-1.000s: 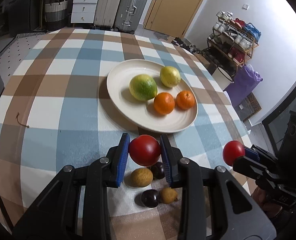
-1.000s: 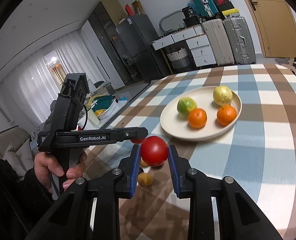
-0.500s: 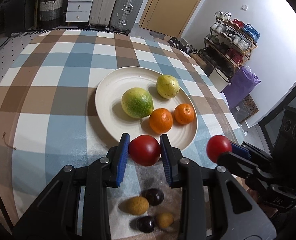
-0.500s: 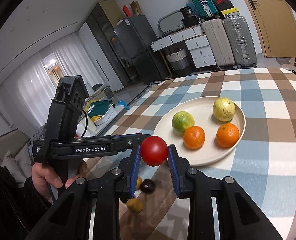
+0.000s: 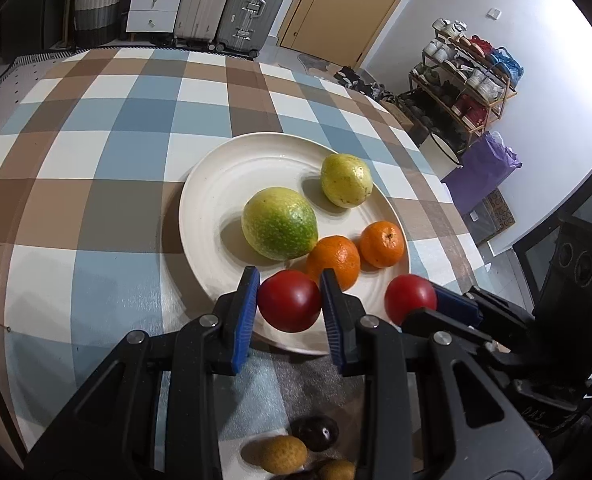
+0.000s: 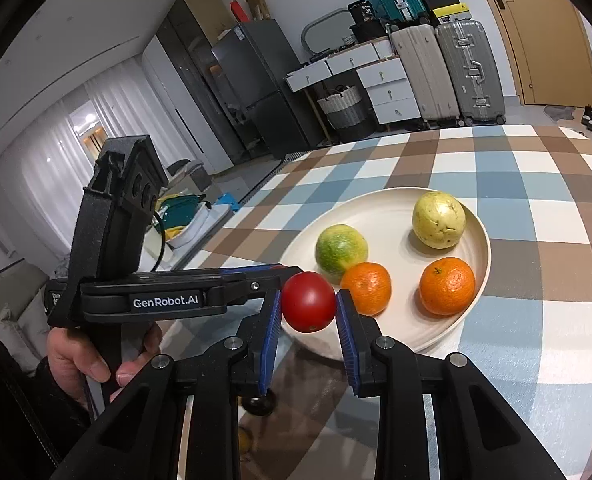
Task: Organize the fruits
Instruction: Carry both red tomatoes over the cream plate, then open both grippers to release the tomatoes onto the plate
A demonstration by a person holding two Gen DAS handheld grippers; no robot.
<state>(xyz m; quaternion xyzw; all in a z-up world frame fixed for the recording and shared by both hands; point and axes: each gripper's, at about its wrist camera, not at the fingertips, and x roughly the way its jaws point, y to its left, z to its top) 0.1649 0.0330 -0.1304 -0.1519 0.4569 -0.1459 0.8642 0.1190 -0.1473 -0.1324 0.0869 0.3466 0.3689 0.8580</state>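
1. Your left gripper point(image 5: 289, 303) is pinching a red tomato point(image 5: 289, 300) between its blue pads, hanging just over the near rim of the white plate point(image 5: 212, 200), around 6 o'clock on it.
2. Your right gripper point(image 6: 309, 309) is clamped on a second red tomato point(image 6: 309, 307) the same way, also at the near edge of the plate. From the left wrist cam it shows at about 4 o'clock on the plate, just beside your left one.
3. On the plate you've got 4 fruits: a big green-yellow citrus point(image 5: 279, 229) near the middle, a yellow lemon-ish fruit point(image 5: 346, 180) toward 1 o'clock, and 2 oranges side by side, 1 point(image 5: 333, 261) at about 5 o'clock touching the green one, the other point(image 5: 382, 243) at 4 o'clock.
4. The checked tablecloth point(image 5: 96, 160) sits under all of it.
5. Down at 6 o'clock in the left cam, below your fingers, there's a little cluster on the cloth: a dark plum-looking fruit point(image 5: 315, 433), a tan one point(image 5: 283, 454) just beside it, another tan one point(image 5: 337, 470) partly cut off by the frame.
6. Your left hand point(image 6: 92, 360) is wrapped round the gripper handle in the right cam.
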